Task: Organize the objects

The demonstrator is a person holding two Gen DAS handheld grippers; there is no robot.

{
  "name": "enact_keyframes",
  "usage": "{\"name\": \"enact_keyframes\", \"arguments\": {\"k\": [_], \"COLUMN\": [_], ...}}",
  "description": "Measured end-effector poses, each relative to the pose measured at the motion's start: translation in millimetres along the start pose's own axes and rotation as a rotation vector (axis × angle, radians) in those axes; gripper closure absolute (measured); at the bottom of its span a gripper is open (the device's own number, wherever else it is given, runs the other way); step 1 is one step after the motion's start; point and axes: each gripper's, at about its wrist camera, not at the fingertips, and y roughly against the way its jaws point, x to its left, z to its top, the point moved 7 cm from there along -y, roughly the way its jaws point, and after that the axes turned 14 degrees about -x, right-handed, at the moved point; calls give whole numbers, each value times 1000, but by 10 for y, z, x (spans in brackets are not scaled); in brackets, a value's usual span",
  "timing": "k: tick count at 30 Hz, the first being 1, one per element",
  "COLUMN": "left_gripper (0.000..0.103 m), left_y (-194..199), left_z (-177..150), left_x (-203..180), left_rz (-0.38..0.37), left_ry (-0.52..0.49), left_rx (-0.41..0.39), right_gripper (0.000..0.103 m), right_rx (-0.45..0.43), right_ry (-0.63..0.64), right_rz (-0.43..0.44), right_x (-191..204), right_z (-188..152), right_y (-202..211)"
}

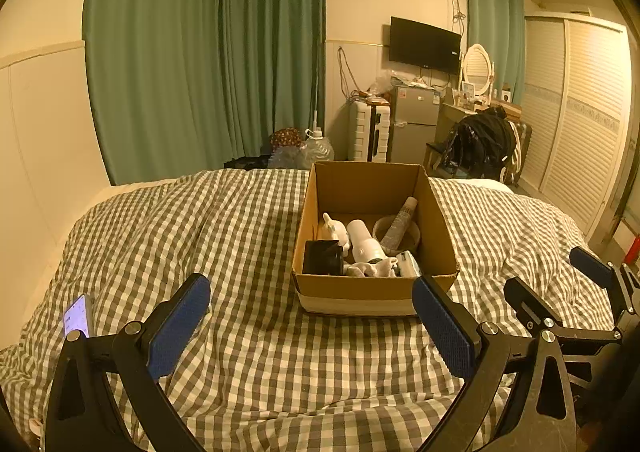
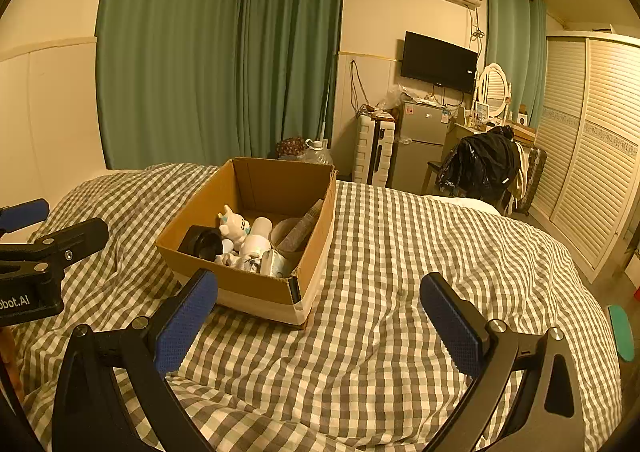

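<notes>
A checked bed cover (image 1: 248, 236) is filling the lower frame, with an open cardboard box (image 1: 376, 288) sitting on it at centre. Inside are lying a black container (image 1: 322, 258), a white bottle (image 1: 364, 242), a grey tube (image 1: 400, 224) and a white plush toy (image 2: 234, 226). The left gripper (image 1: 312, 326) and right gripper (image 2: 318, 322) are hovering empty, jaws wide apart

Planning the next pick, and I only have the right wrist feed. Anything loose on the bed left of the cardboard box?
Observer: Yes. A lit smartphone lies on the grey-and-white checked duvet near its left edge, just outside the left tongs.
Operator: Left tongs holding anything?
Observer: No. They are open and empty, blue pads wide apart, aimed at the front wall of the open brown cardboard box.
</notes>
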Motion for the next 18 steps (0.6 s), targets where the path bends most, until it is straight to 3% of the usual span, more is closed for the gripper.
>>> {"name": "enact_keyframes", "arguments": {"k": [18], "left_gripper": [0], "left_y": [-5], "left_z": [-12], "left_x": [14], "left_rz": [4], "left_ry": [-16], "left_rx": [6], "right_gripper": [1], "right_rx": [-1], "right_ry": [8], "right_rz": [10], "right_x": [18], "right_z": [8], "right_y": [-8]}}
